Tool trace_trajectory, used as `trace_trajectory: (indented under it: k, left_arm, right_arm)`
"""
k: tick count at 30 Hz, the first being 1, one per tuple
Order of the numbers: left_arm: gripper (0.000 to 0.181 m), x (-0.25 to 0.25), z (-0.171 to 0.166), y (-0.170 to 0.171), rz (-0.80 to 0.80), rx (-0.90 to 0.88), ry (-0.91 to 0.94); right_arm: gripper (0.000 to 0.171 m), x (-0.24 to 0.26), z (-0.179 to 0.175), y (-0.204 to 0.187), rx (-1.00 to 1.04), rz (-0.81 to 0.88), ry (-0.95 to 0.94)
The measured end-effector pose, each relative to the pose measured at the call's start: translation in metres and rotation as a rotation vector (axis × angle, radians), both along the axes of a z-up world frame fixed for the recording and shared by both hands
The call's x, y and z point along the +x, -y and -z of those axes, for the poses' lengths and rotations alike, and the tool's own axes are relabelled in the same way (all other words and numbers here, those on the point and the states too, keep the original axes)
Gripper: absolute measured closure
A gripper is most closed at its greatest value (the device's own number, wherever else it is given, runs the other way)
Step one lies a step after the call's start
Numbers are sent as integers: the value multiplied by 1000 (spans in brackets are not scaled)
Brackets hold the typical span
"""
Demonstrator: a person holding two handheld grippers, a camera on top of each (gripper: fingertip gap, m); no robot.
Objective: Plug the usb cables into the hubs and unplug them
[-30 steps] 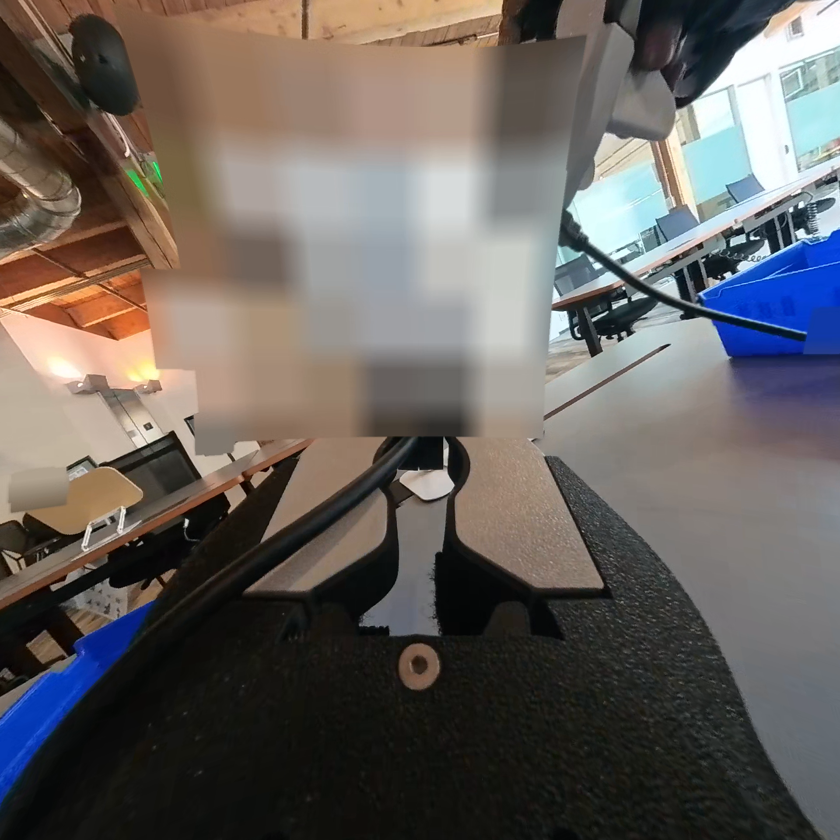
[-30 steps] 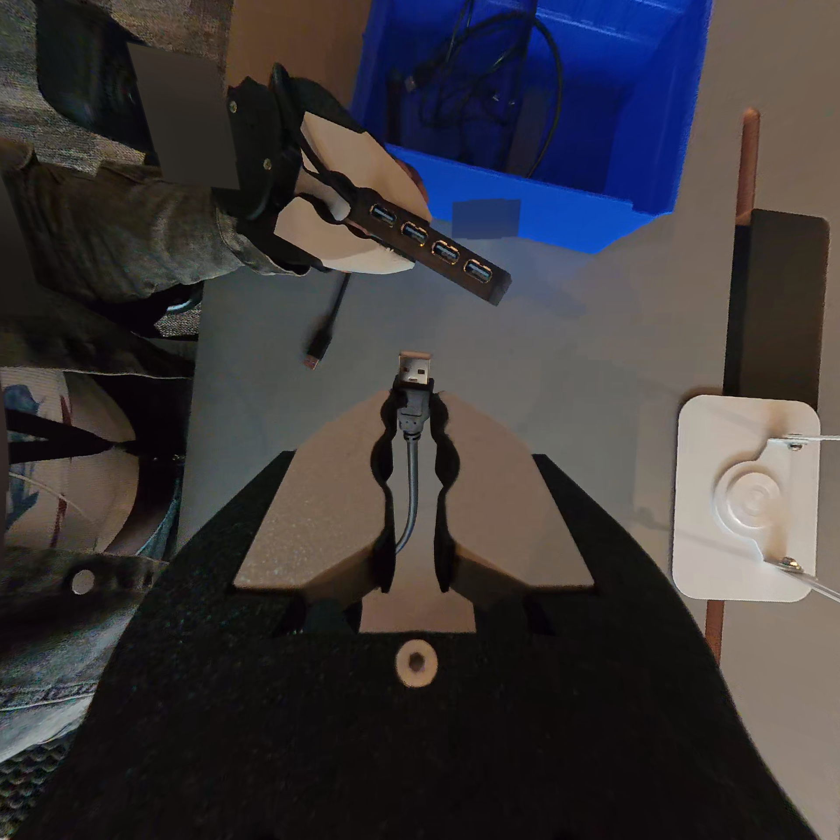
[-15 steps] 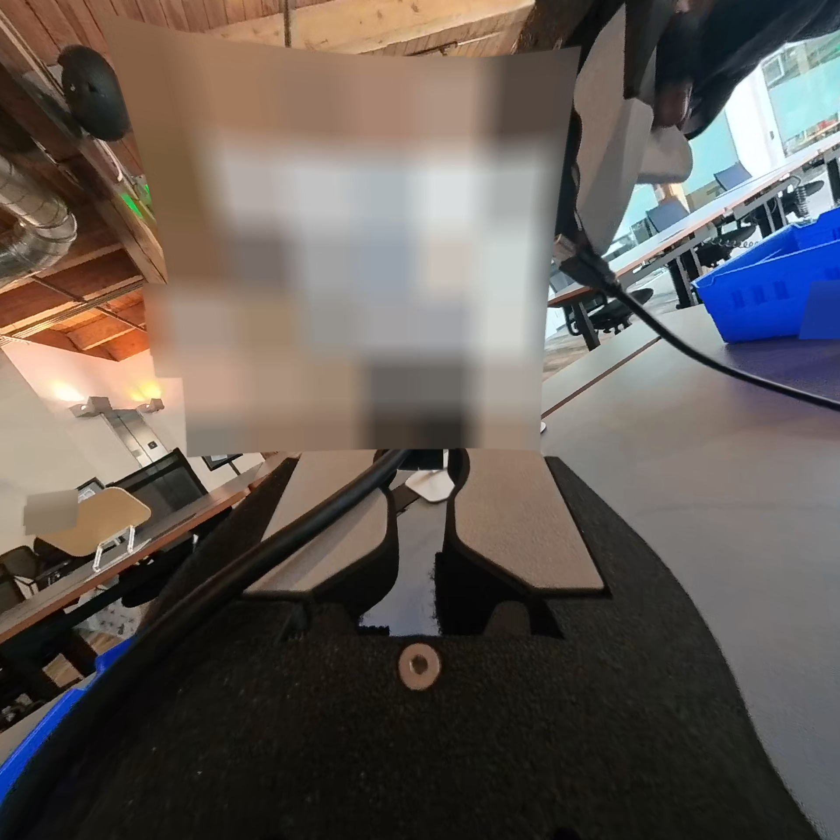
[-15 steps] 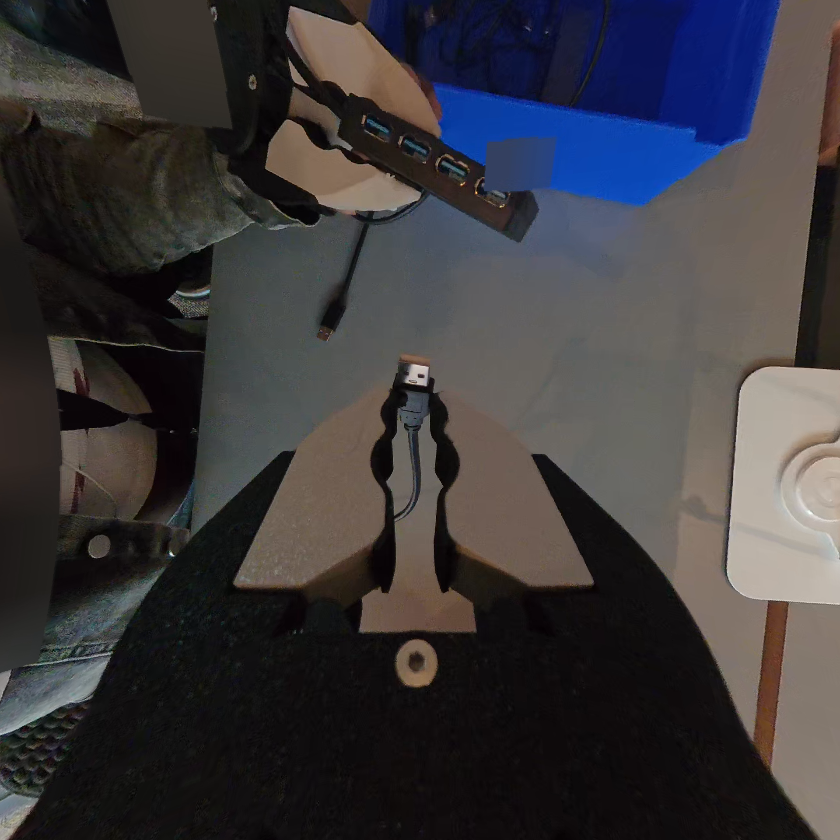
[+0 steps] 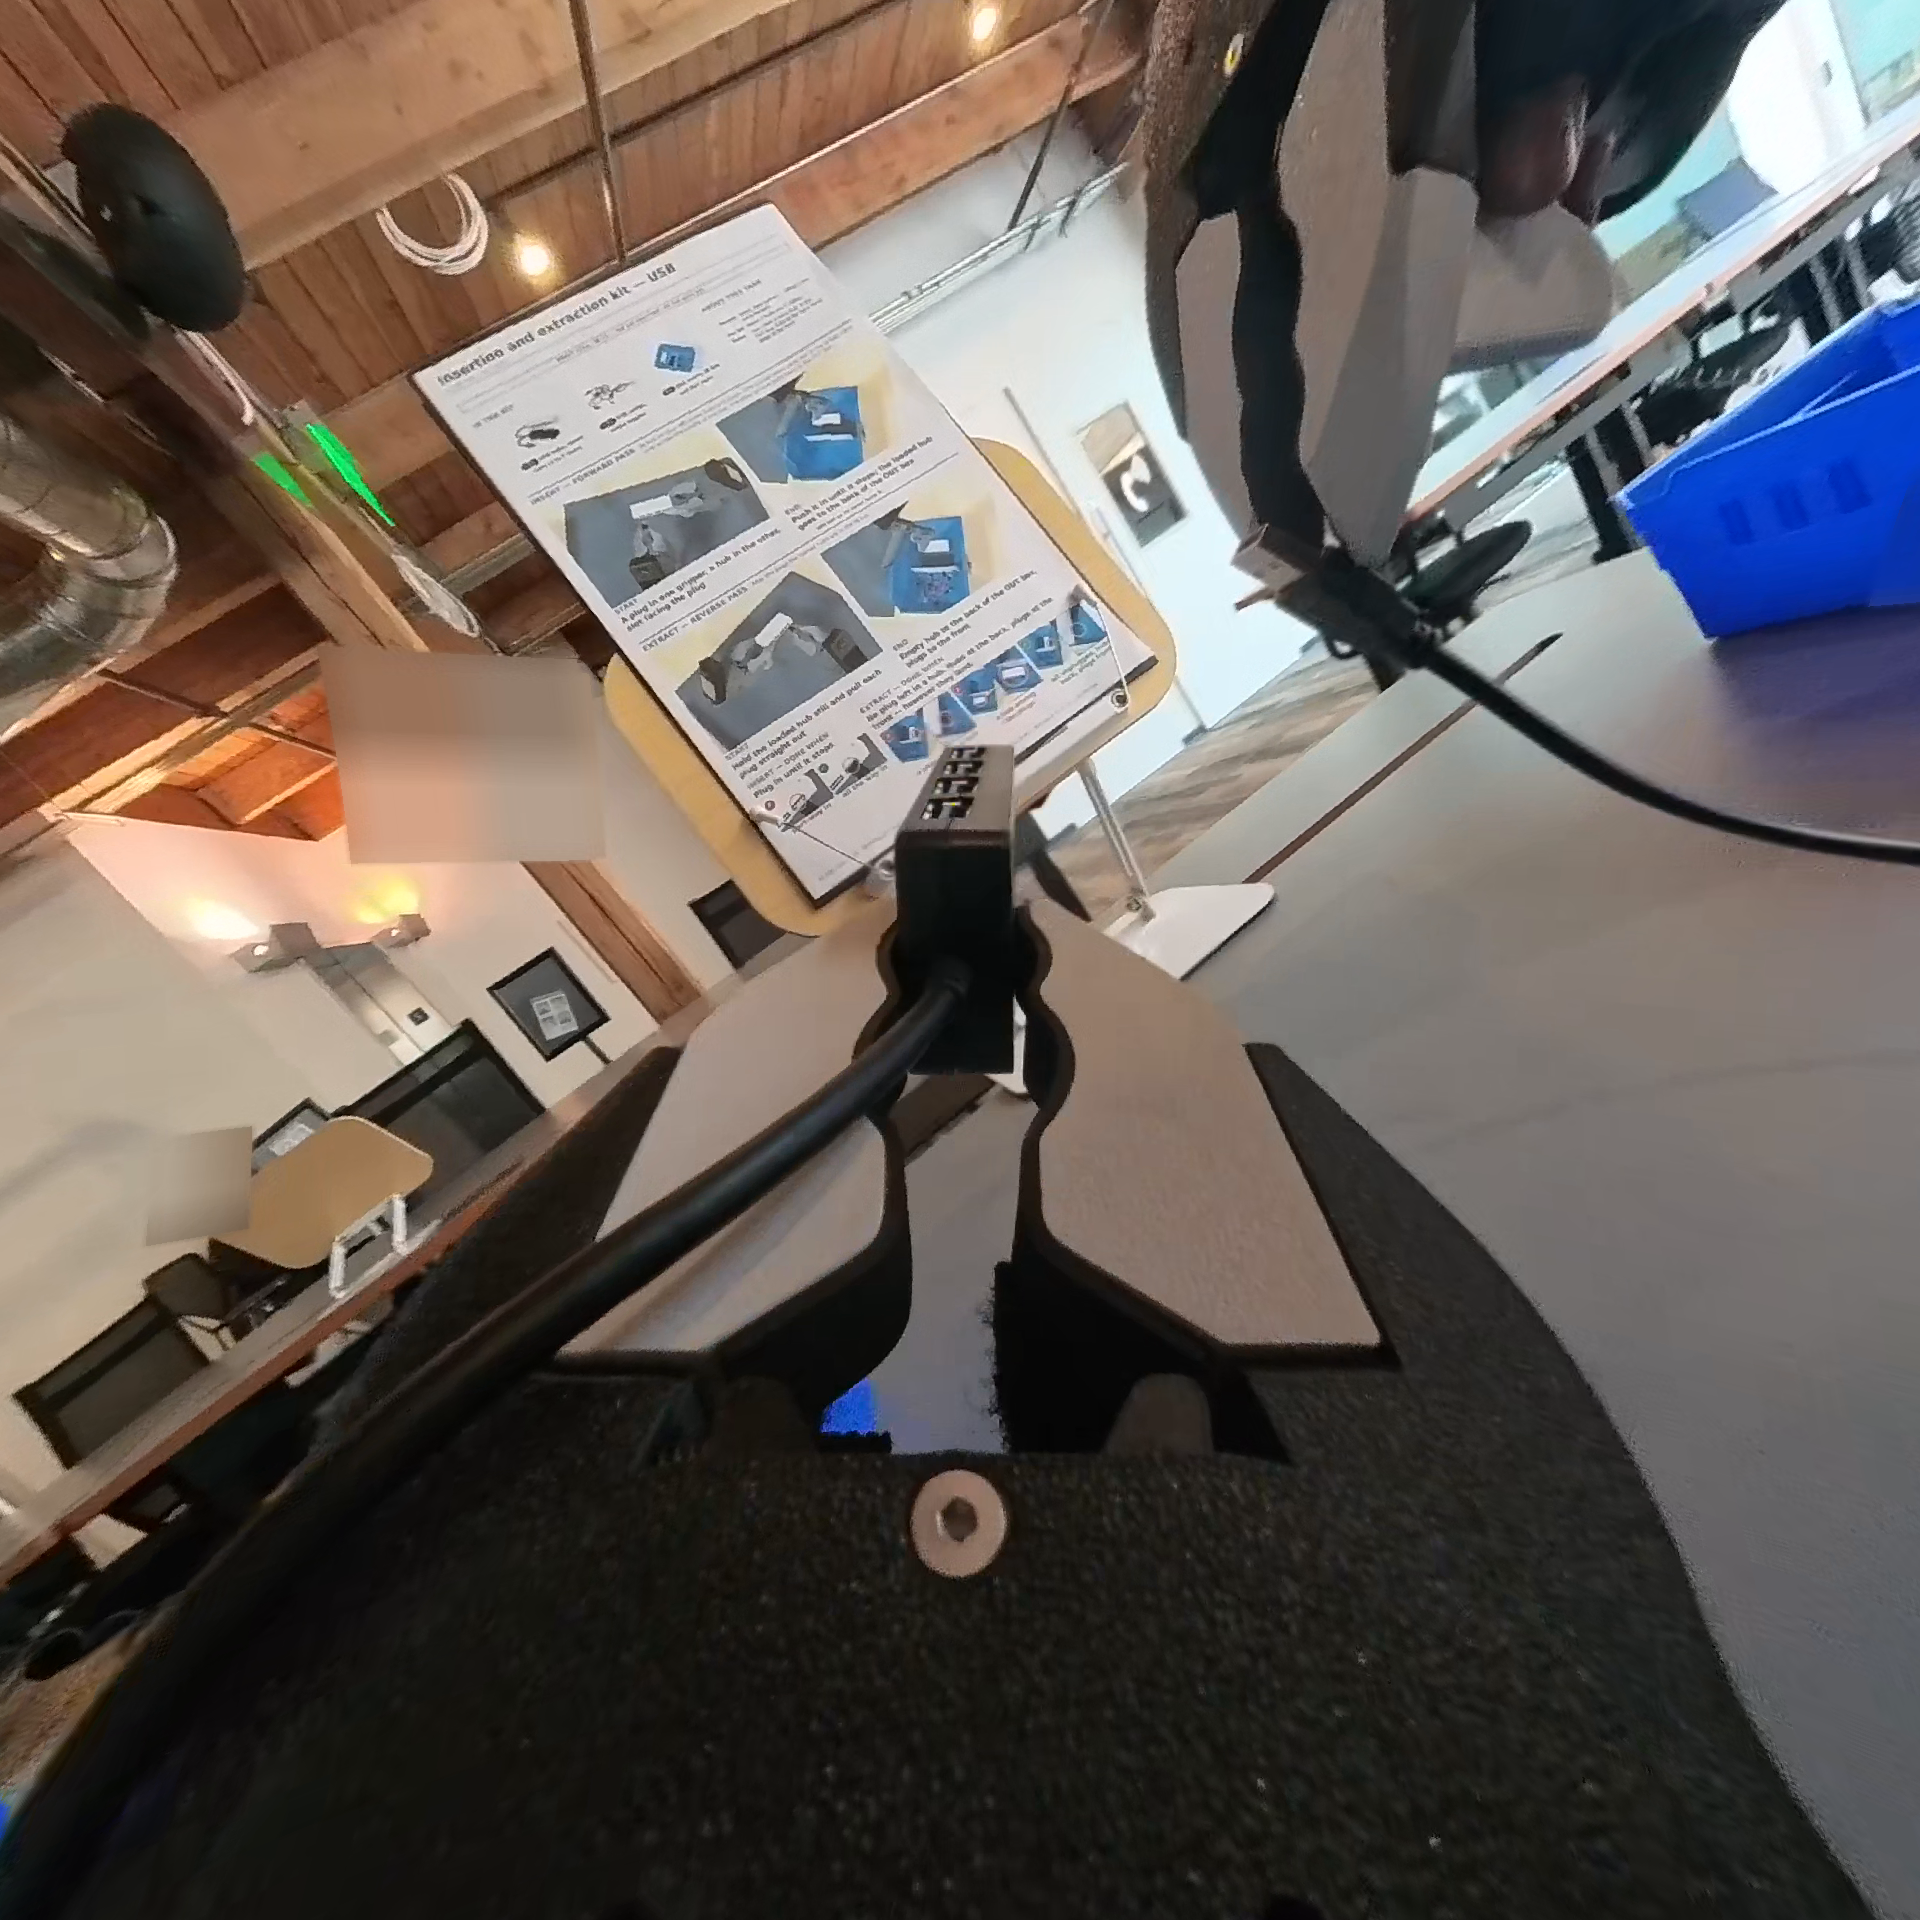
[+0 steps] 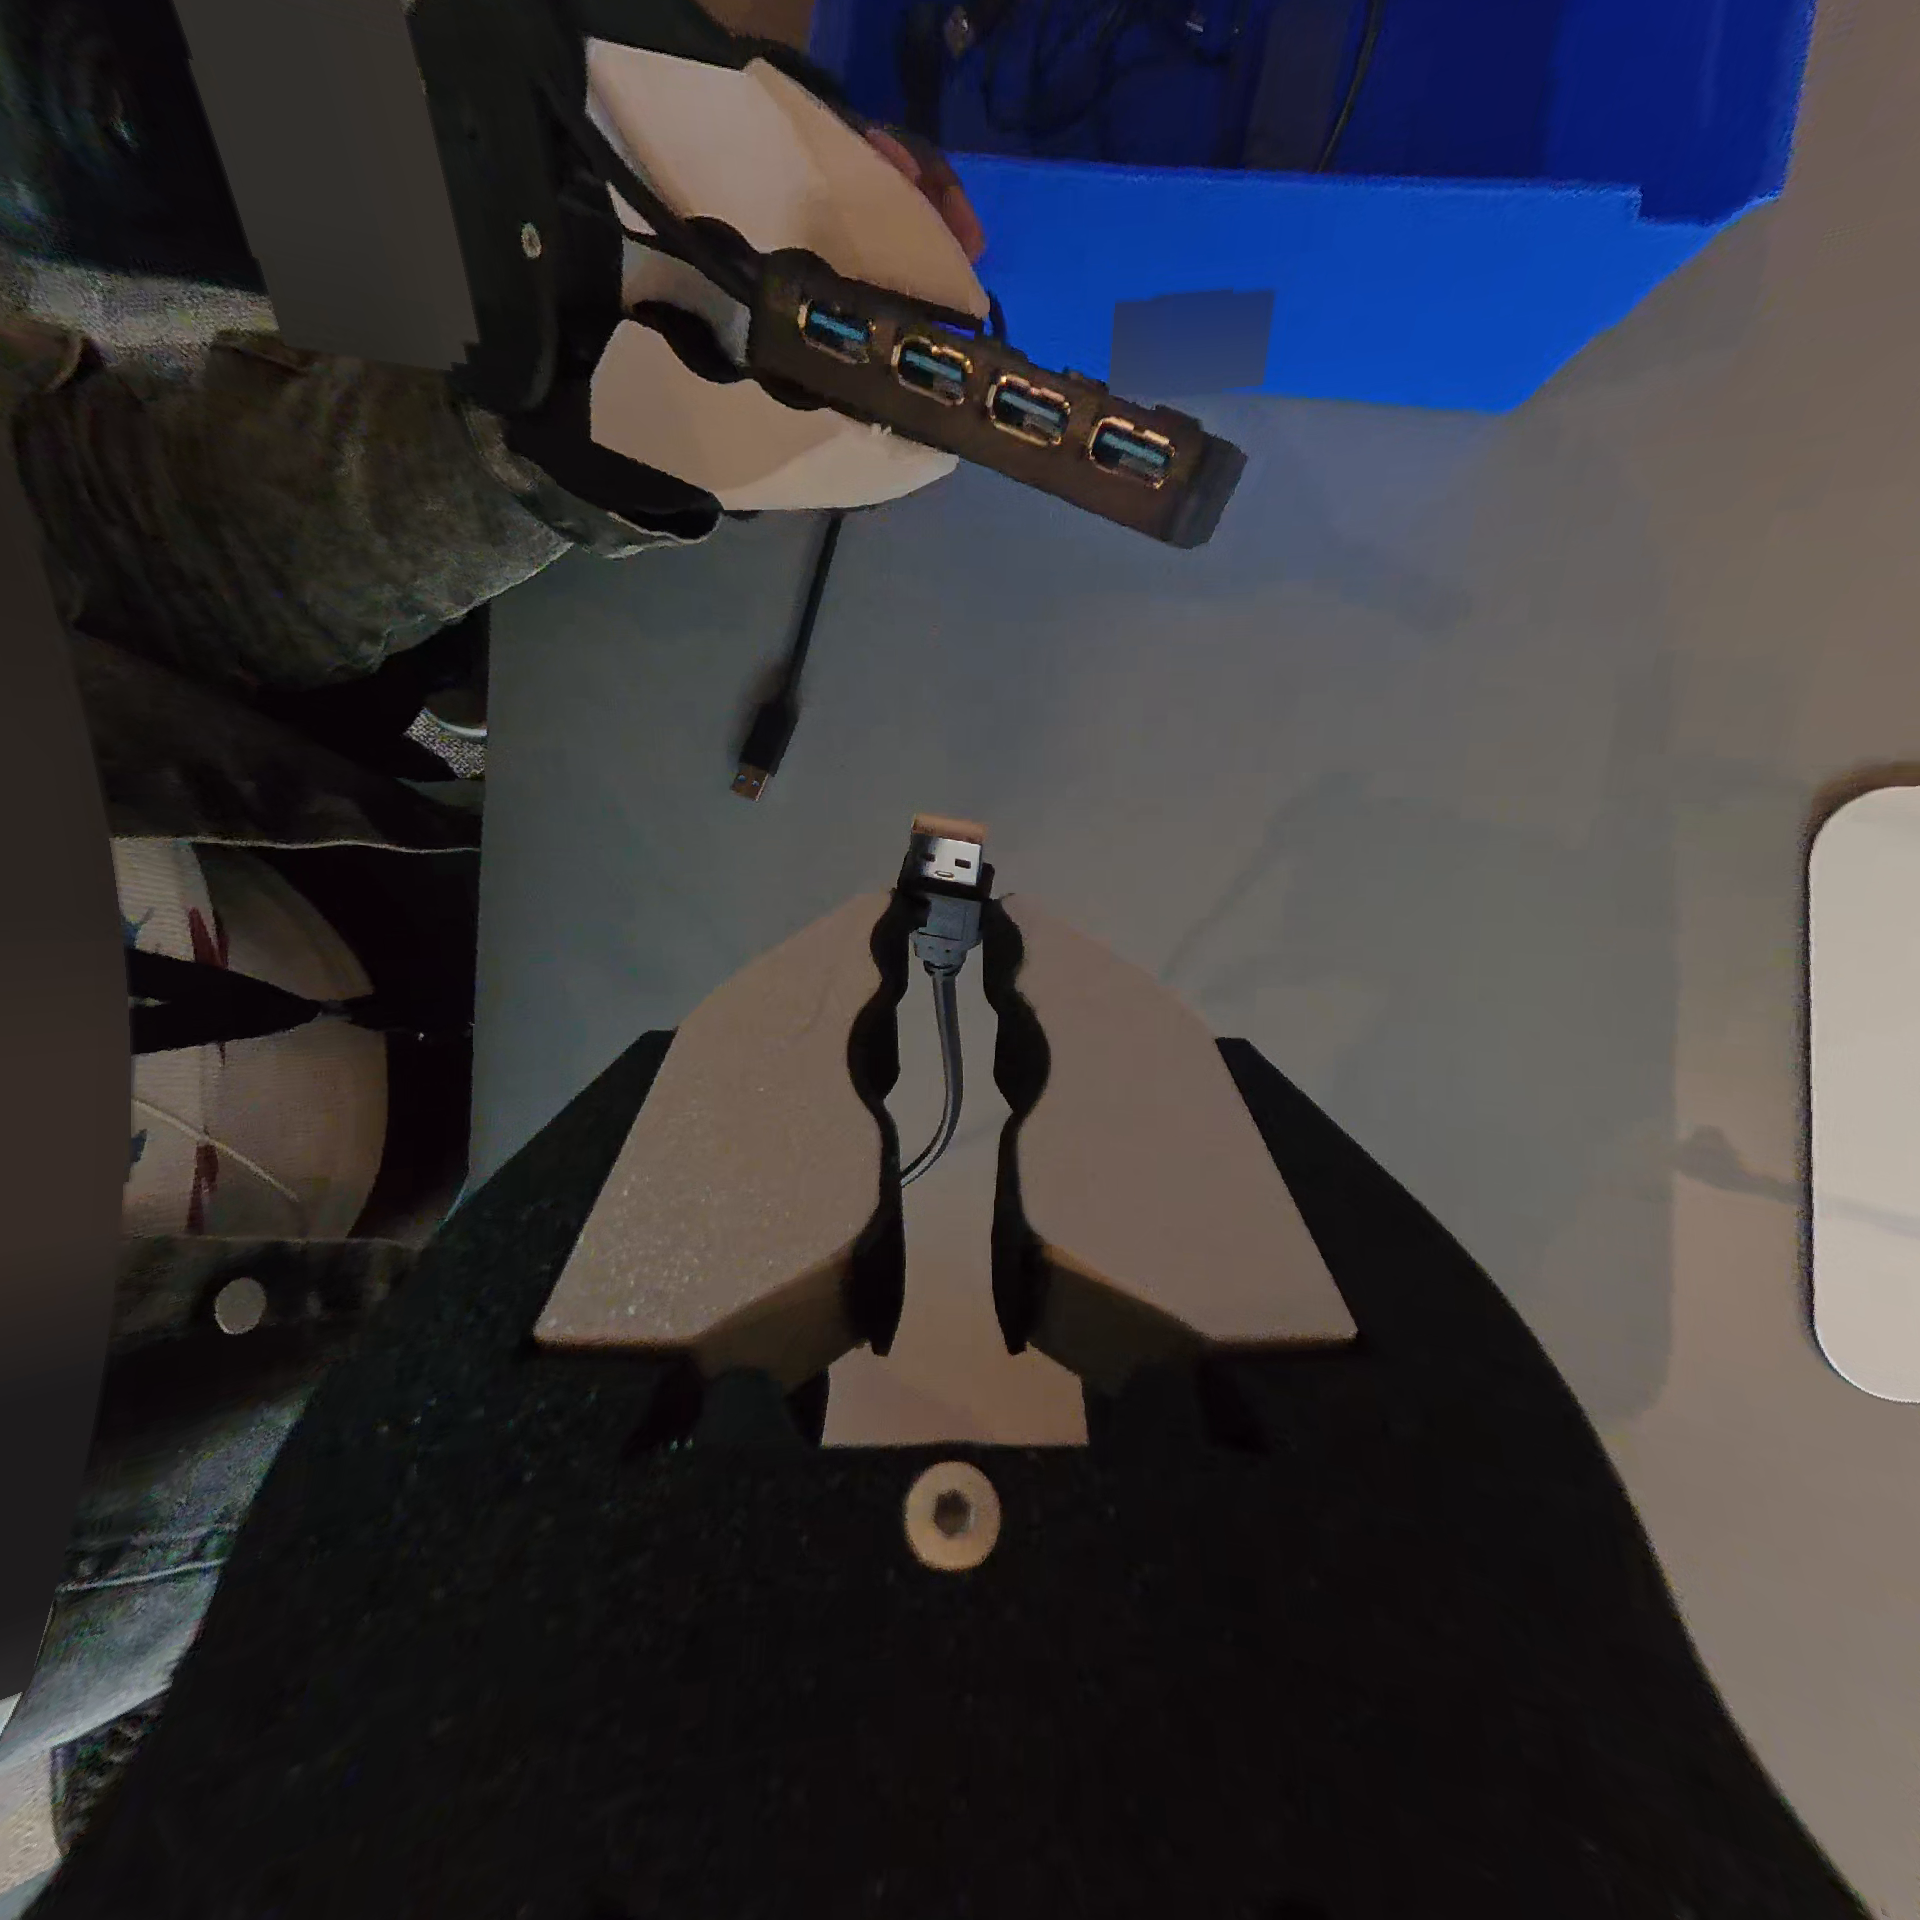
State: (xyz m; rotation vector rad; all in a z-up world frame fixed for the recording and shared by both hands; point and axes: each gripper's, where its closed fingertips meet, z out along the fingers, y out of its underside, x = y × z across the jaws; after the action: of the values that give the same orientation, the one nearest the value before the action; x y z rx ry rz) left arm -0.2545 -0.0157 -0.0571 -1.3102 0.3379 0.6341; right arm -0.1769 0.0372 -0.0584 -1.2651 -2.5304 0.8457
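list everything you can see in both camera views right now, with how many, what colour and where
USB hub: 1, black with four blue ports, held above the table in the left tool
USB plug: 1, black and silver, in the right tool's tips
Loose cable end: 1, black, lying on the table
Bin: 1, blue, far side of the table, cables inside
Instruction sheet: 1, white, on a stand
Table: 1, grey
Sleeve: 1, grey-green, behind the left tool
Left tool: shut on the hub
Right tool: shut on the plug

One USB hub (image 6: pixel 997 400) with four ports is seen, two cable plugs (image 6: pixel 948 862), one blue bin (image 6: pixel 1351 249), one instruction sheet (image 5: pixel 790 540) and two grippers (image 6: pixel 948 914).
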Motion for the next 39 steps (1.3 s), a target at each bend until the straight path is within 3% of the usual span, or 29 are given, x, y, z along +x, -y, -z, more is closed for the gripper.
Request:
trace_trajectory:
  k: [14, 17, 18, 19, 24, 26, 30, 33, 37, 39]
  left_arm:
    - [164, 12, 22, -18, -150, -196, -316]
    - [164, 18, 24, -22, -91, -166, -233]
    - [164, 18, 24, -21, -66, -146, -185]
    - [164, 16, 23, -20, -52, -134, -150]
    - [164, 1, 18, -10, -43, -107, -74]
    - [164, -2, 16, -6, -45, -107, -70]
    - [164, -4, 10, -3, -21, -76, -24]
    - [164, -4, 12, -4, -3, -71, -5]
    - [164, -3, 14, -5, -18, -83, -29]
    - [164, -3, 12, -4, -8, -74, -23]
  right_arm:
    - [158, -1, 27, -3, 163, 70, 214]
    - [158, 0, 33, 0, 172, 57, 227]
    - [159, 0, 35, 3, 154, 47, 212]
    - [171, -2, 39, 2, 153, 51, 179]
    - [171, -1, 93, 6, 104, 32, 102]
    - [171, -8, 104, 2, 144, 54, -18]
    - [143, -9, 99, 38, 10, 21, -195]
    - [136, -19, 123, 51, 121, -89, -289]
    - [167, -24, 148, 79, 263, -311, -515]
    - [168, -24, 149, 92, 268, -340, -573]
